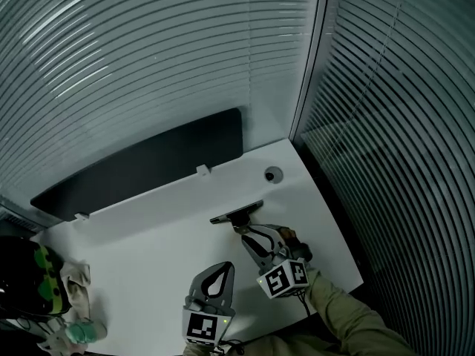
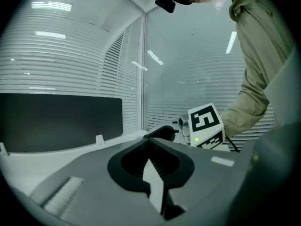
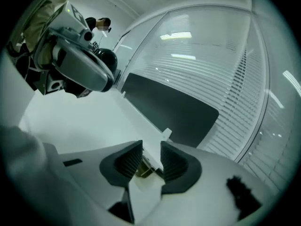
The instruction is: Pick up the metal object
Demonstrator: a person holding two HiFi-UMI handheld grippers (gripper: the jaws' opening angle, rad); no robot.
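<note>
A long, dark metal object (image 1: 237, 213) lies flat on the white table (image 1: 148, 236), just past the tips of my right gripper (image 1: 243, 230). In the right gripper view a strip of the metal object (image 3: 145, 165) shows low between the ribbed pads (image 3: 127, 163). The jaws stand apart, with a gap on both sides of it. My left gripper (image 1: 225, 268) hovers over the table nearer the person, its tips closed together with nothing between them. In the left gripper view its closed tips (image 2: 151, 143) point toward the right gripper's marker cube (image 2: 205, 122).
A dark panel (image 1: 148, 165) stands along the table's back edge, held by small white clips (image 1: 202, 170). A round grommet (image 1: 273, 174) sits near the back right corner. Slatted glass walls rise behind and to the right. A dark helmet-like thing and cloth (image 1: 70, 288) lie at front left.
</note>
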